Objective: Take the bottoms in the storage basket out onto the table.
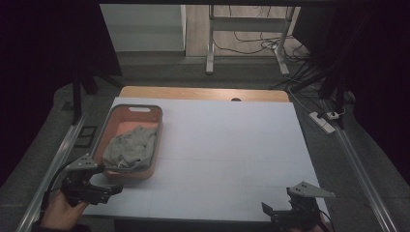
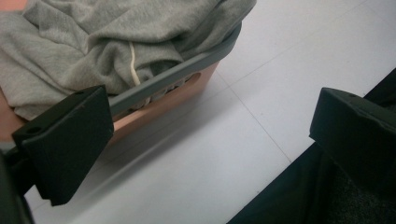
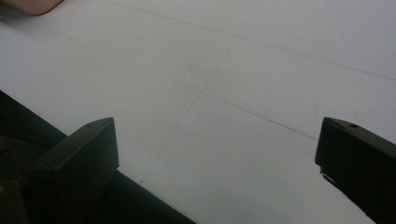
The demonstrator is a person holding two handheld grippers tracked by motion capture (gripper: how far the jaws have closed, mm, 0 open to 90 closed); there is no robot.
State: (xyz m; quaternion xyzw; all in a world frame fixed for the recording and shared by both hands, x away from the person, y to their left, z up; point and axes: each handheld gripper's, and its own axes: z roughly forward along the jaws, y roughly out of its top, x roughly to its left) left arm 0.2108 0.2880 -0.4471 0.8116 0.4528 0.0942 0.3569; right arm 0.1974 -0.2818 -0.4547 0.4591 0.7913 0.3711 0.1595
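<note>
The grey garment [image 1: 129,148] lies bunched in the basket [image 1: 140,109] at the desk's [image 1: 227,145] left edge, untouched. Both the left hand-held gripper [image 1: 104,189] and right hand-held gripper [image 1: 280,212] gape wide, empty; all handling seems ahead.

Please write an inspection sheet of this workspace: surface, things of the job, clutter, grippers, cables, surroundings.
Surface: white table top with thin seam lines, wooden edge at the far side.
Job's things: grey garment crumpled in the pink basket at the left; a pale drawstring shows on it.
Clutter: nothing seen on the table.
Grippers: left gripper near the basket's near corner, fingers open, holding nothing; right gripper at the near right edge, fingers open, holding nothing.
Cables: black cable trails from the left gripper; floor cables and a power strip beyond the table.
Surroundings: dim room, metal frame legs behind.
</note>
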